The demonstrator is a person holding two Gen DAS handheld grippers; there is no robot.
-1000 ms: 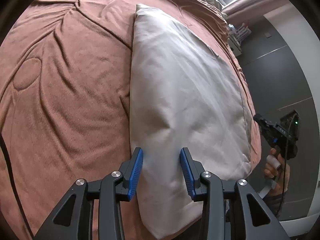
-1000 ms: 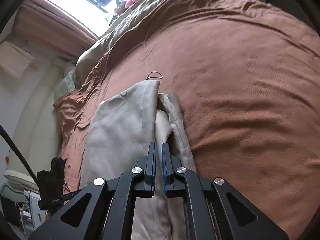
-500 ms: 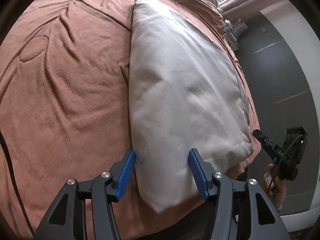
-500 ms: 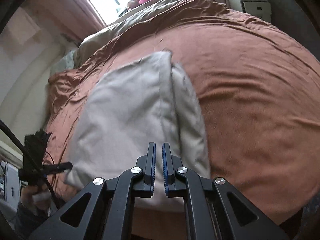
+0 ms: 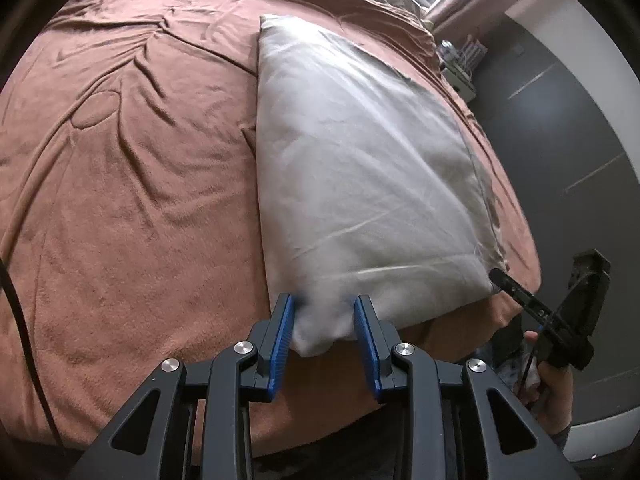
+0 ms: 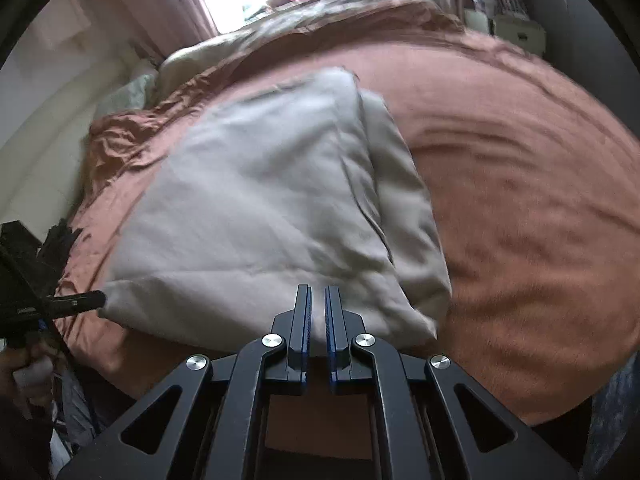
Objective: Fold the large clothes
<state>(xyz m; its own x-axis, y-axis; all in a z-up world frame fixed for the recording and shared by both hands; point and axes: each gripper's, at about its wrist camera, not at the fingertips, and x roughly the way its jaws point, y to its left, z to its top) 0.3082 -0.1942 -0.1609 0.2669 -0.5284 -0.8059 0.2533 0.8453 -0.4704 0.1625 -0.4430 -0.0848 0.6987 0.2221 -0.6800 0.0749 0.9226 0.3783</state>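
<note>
A large beige garment (image 5: 360, 168) lies folded into a long rectangle on the brown bedspread (image 5: 128, 184). My left gripper (image 5: 323, 312) is open, its blue fingers straddling the garment's near left corner. My right gripper (image 6: 316, 304) has its jaws nearly closed on the near edge of the same garment (image 6: 256, 216), close to its right corner. The right gripper also shows at the right of the left wrist view (image 5: 496, 276), at the garment's near right corner. The left gripper shows at the left of the right wrist view (image 6: 100, 300).
The bedspread (image 6: 520, 200) covers the whole bed and drops off at the near edge. An olive blanket (image 6: 280, 28) and pillows lie at the head by a bright window. A dark wall (image 5: 560, 128) and a shelf (image 5: 460, 64) stand to the right.
Both grippers have pulled back toward the near edge of the bed. The garment now lies flatter and more spread out. The left jaws stay open, the right jaws stay nearly closed.
</note>
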